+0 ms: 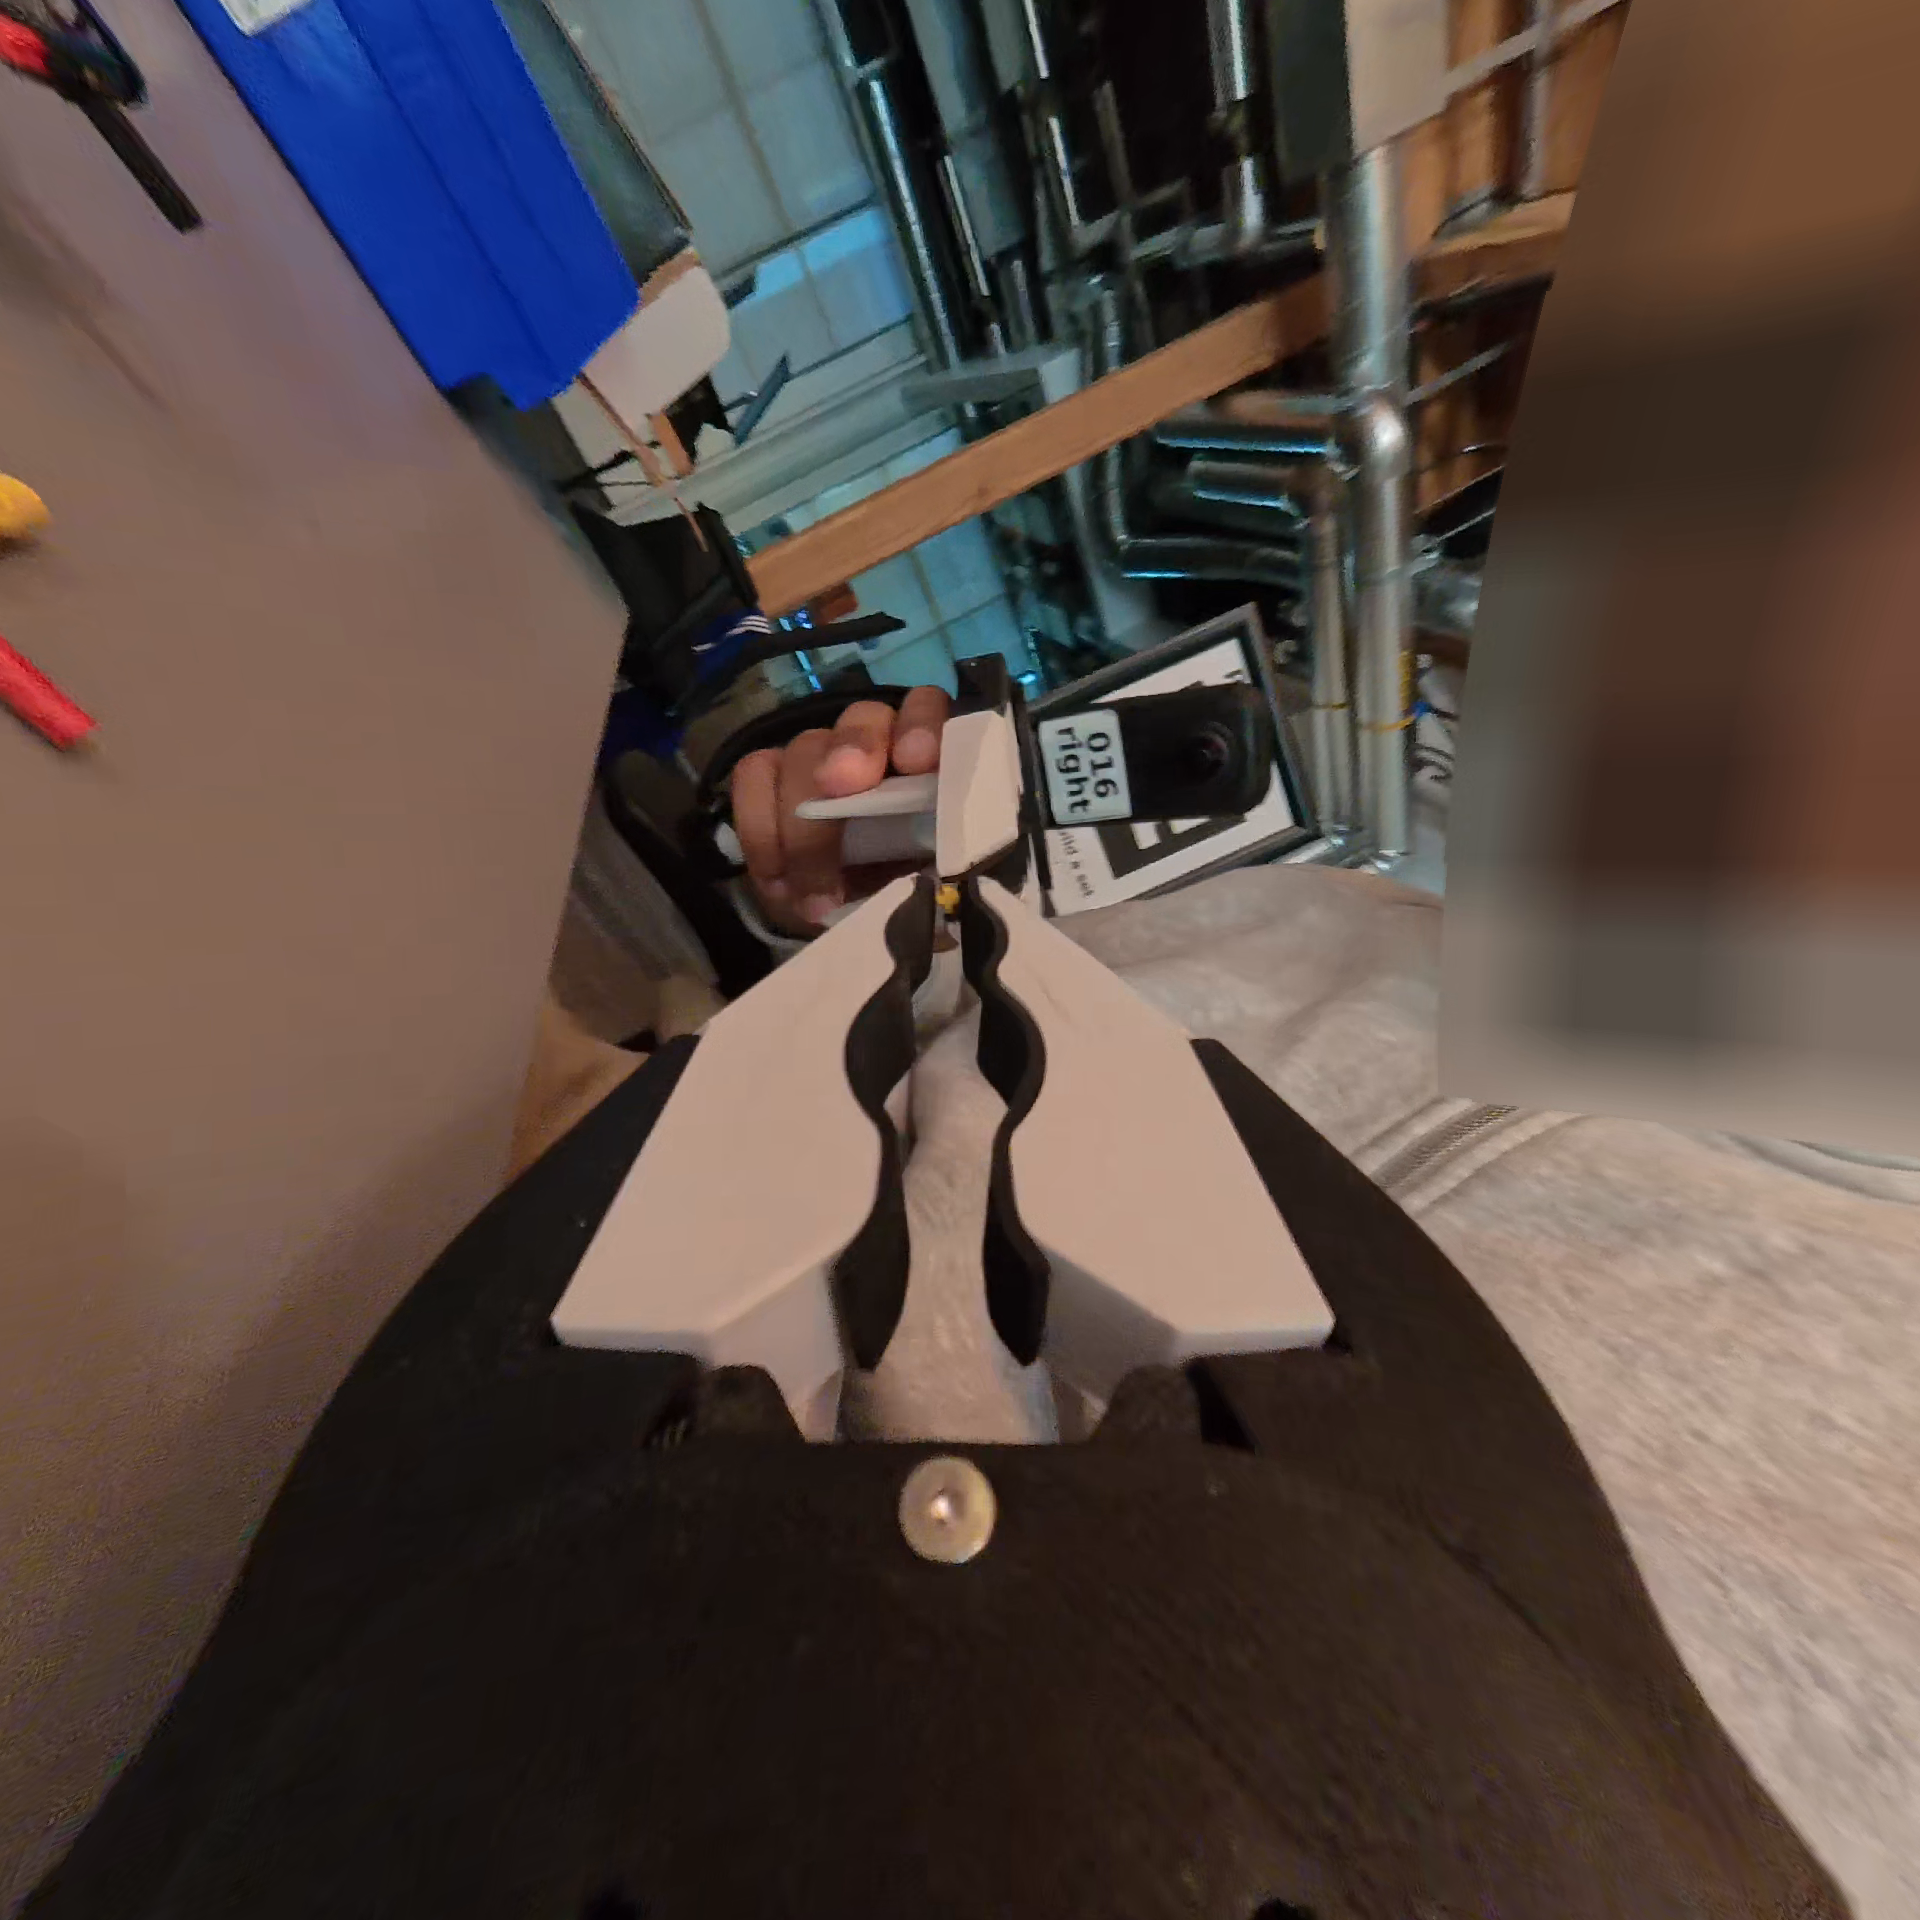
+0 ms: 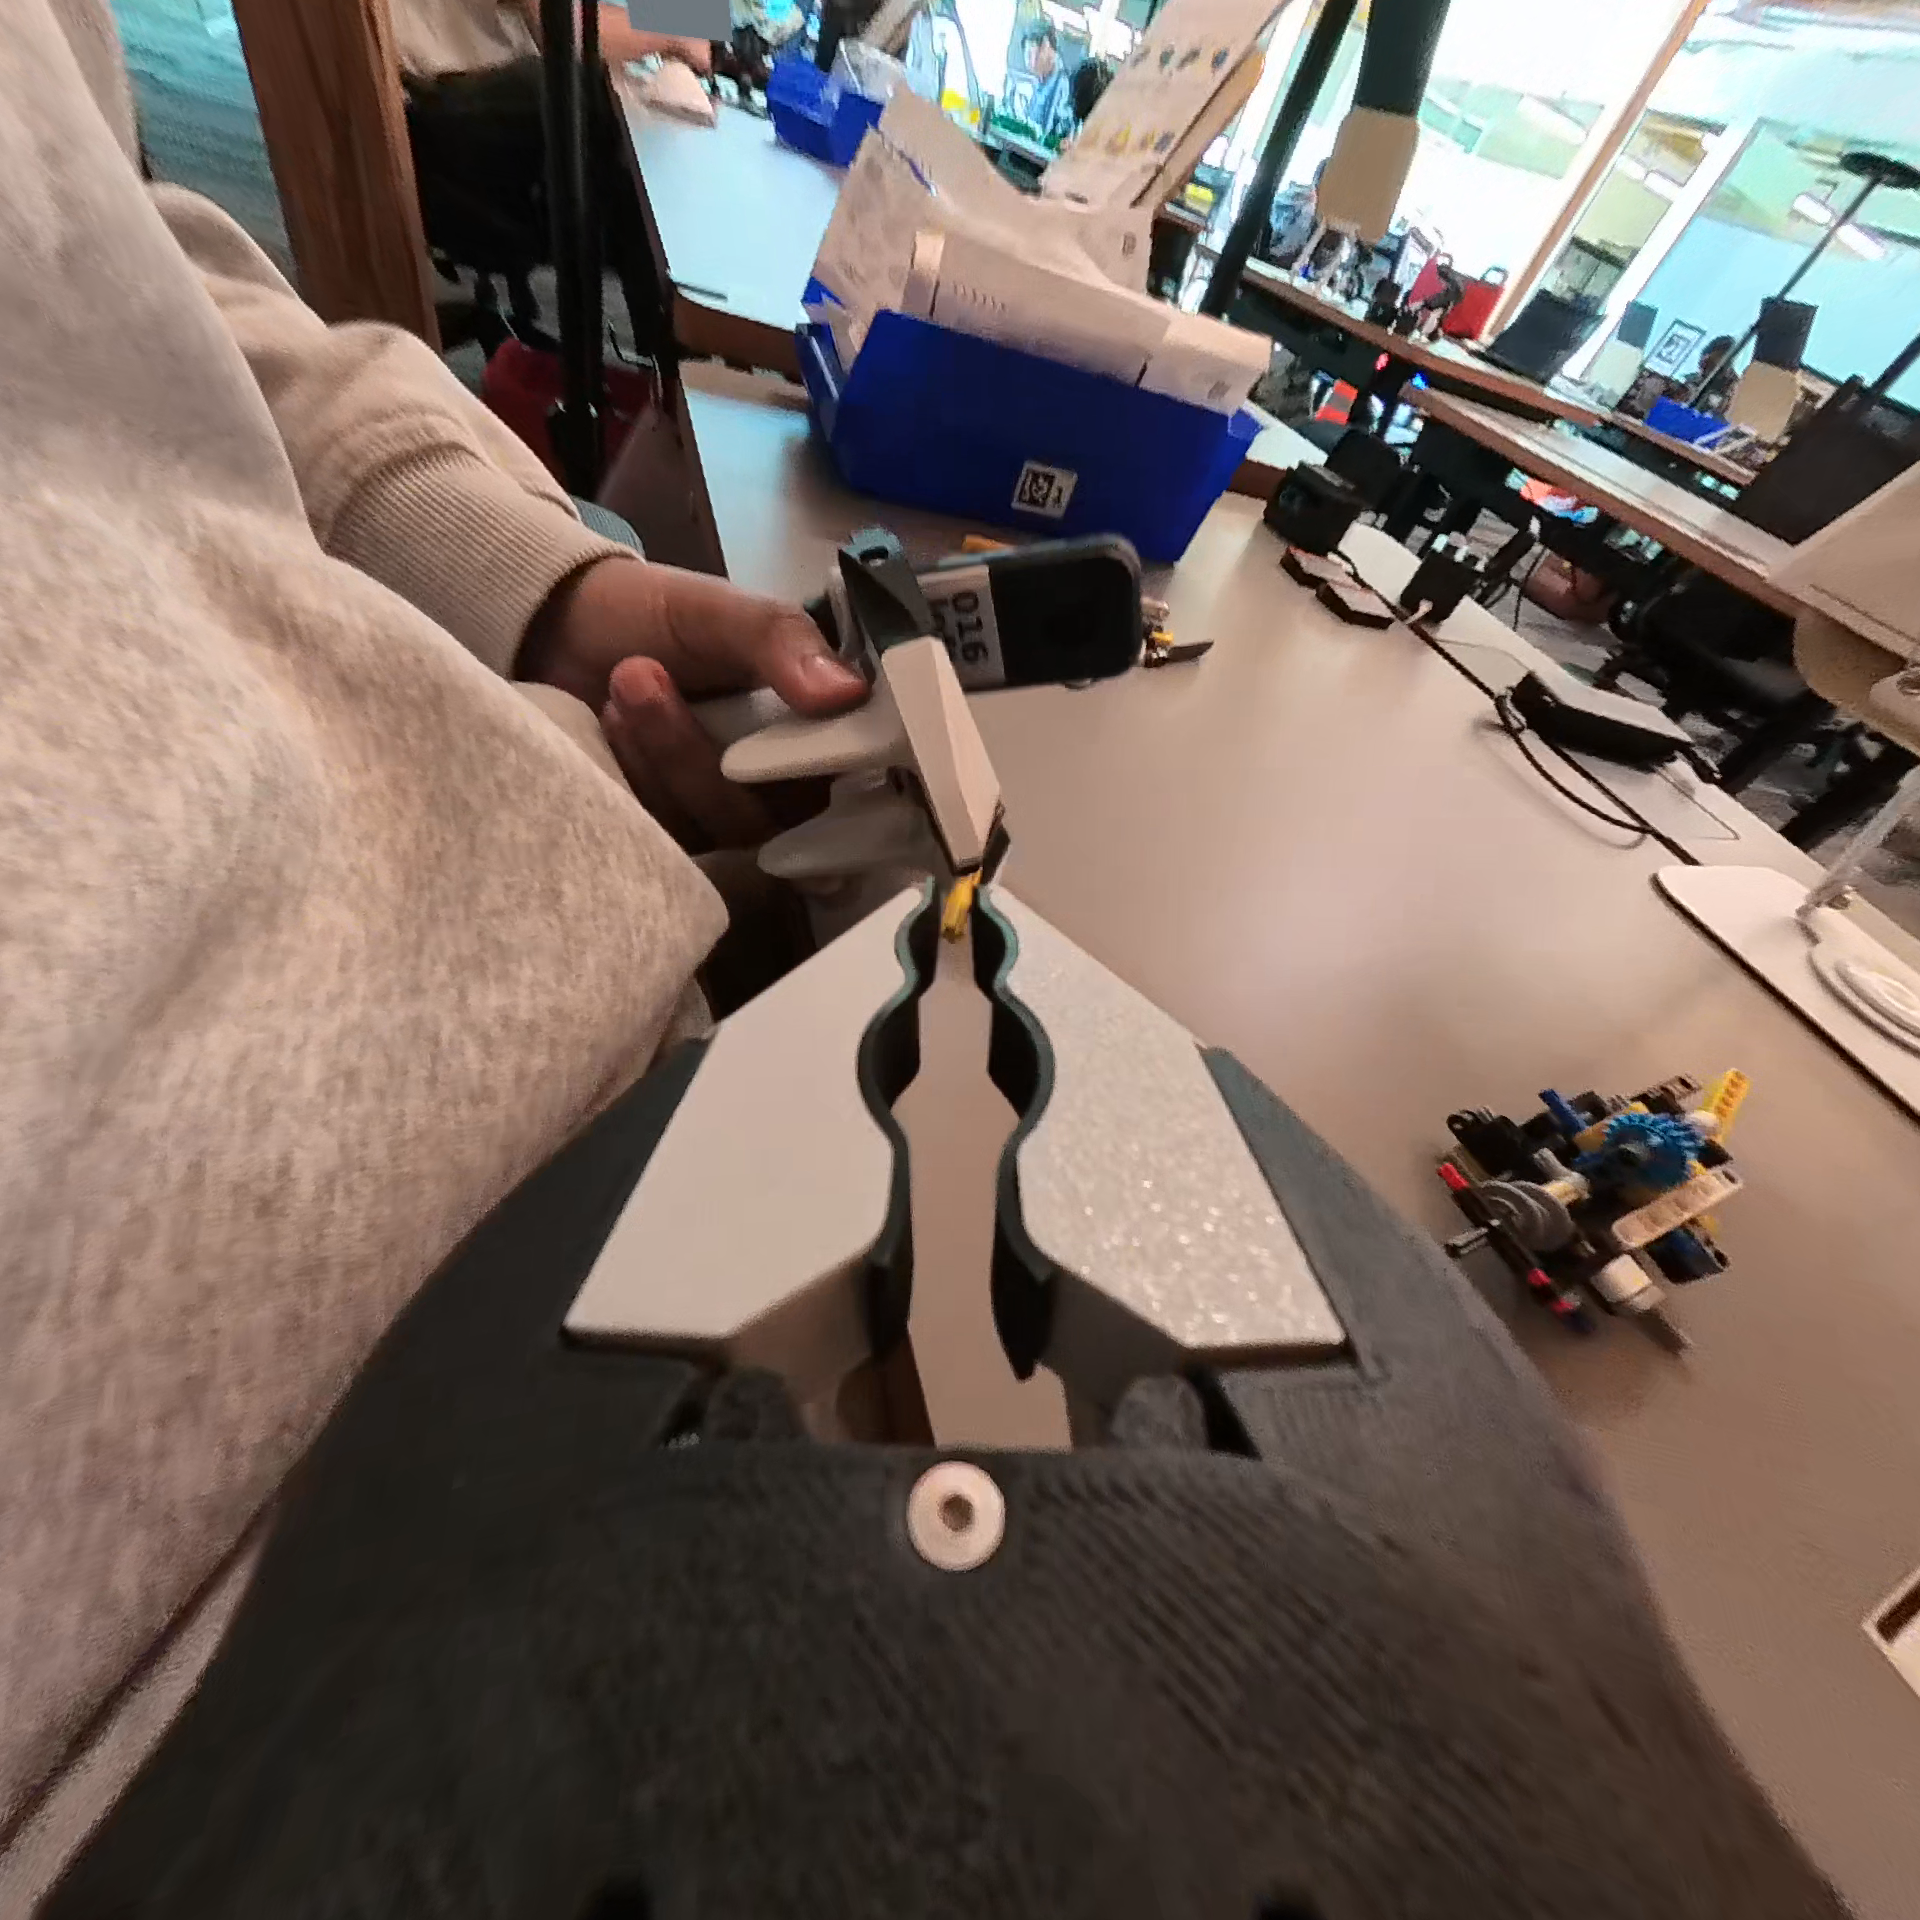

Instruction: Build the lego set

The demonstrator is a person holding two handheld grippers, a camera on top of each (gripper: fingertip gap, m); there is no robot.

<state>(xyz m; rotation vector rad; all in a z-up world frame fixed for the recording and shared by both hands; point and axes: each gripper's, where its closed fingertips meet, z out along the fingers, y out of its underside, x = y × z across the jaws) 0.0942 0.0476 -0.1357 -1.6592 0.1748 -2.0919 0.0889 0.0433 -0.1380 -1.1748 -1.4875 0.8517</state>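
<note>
A tiny yellow lego piece [image 1: 945, 900] sits between the tips of my left gripper [image 1: 938, 896], whose jaws are nearly closed on it. My right gripper [image 2: 951, 920] meets it tip to tip, with the same yellow piece [image 2: 958, 912] pinched between its fingertips. Each gripper also shows in the other's view, held by a hand: the right one [image 1: 971, 800] and the left one [image 2: 940, 748]. Both are held in the air above the table edge, close to the person's grey sweater. A partly built lego model [image 2: 1590, 1195] in black, blue and yellow stands on the table [image 2: 1299, 831] to the right.
A blue bin [image 2: 1018, 436] stuffed with white bags stands at the back of the table and also shows in the left wrist view [image 1: 416, 187]. Black boxes and cables [image 2: 1600, 717] lie at the right. A white base [image 2: 1766, 935] sits at the right edge. Loose red [image 1: 42, 696] and yellow [image 1: 16, 509] parts lie on the table.
</note>
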